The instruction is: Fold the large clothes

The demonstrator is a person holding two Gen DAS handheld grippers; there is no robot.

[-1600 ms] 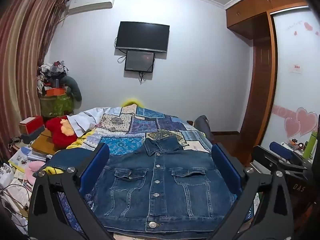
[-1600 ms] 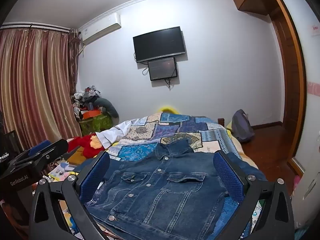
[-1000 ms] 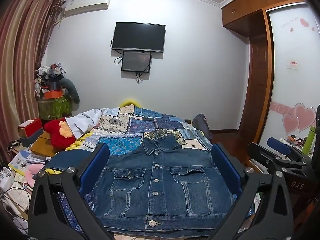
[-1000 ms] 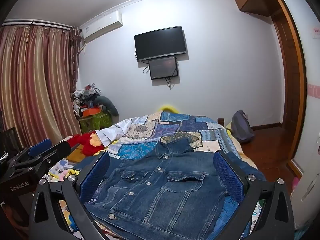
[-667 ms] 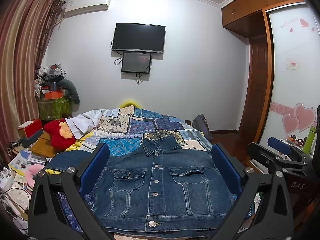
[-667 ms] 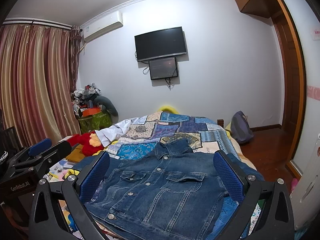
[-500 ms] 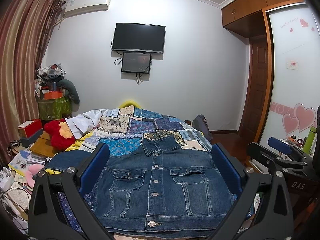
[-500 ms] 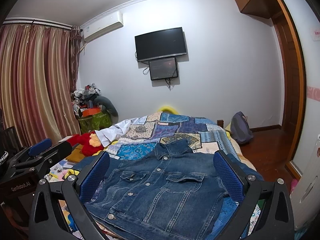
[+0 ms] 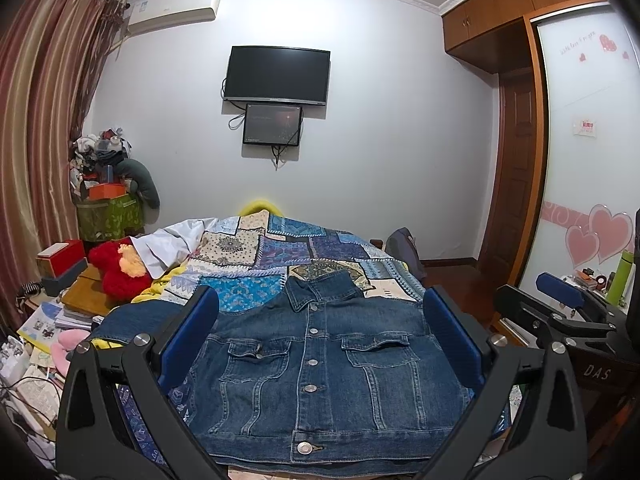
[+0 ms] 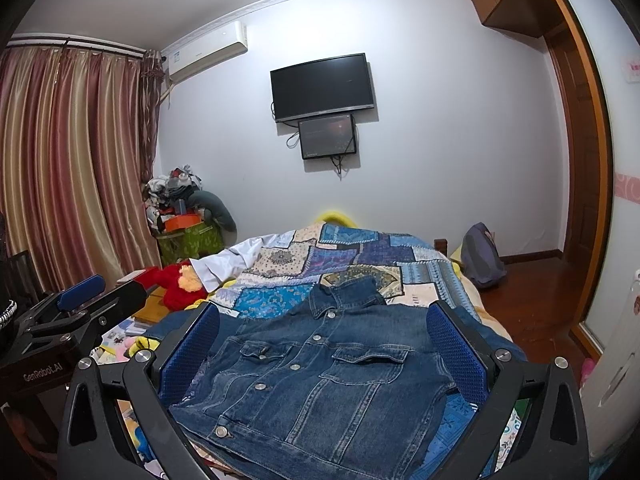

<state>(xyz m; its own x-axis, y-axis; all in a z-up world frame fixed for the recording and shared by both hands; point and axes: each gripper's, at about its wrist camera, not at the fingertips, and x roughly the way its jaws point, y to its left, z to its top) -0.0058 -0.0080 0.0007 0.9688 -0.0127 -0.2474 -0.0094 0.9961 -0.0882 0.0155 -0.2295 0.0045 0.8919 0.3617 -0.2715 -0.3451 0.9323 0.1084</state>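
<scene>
A dark blue denim jacket (image 9: 320, 368) lies buttoned, front up, flat on the near end of the bed, collar pointing away; it also shows in the right wrist view (image 10: 320, 380). One sleeve spreads to the left (image 9: 132, 320). My left gripper (image 9: 320, 332) is open and empty, held above the jacket's near hem. My right gripper (image 10: 322, 340) is open and empty, also above the jacket. The right gripper shows at the right edge of the left wrist view (image 9: 560, 312); the left gripper shows at the left of the right wrist view (image 10: 80, 312).
The bed carries a patchwork quilt (image 9: 288, 248) with a white garment (image 9: 168, 244) at its far left. A red plush toy (image 9: 120, 268), boxes and books crowd the left side. A grey bag (image 10: 480, 256) sits on the wooden floor to the right. A wardrobe (image 9: 592, 160) stands right.
Both grippers stay open and nearly still; the views have drifted only slightly. The jacket has not moved.
</scene>
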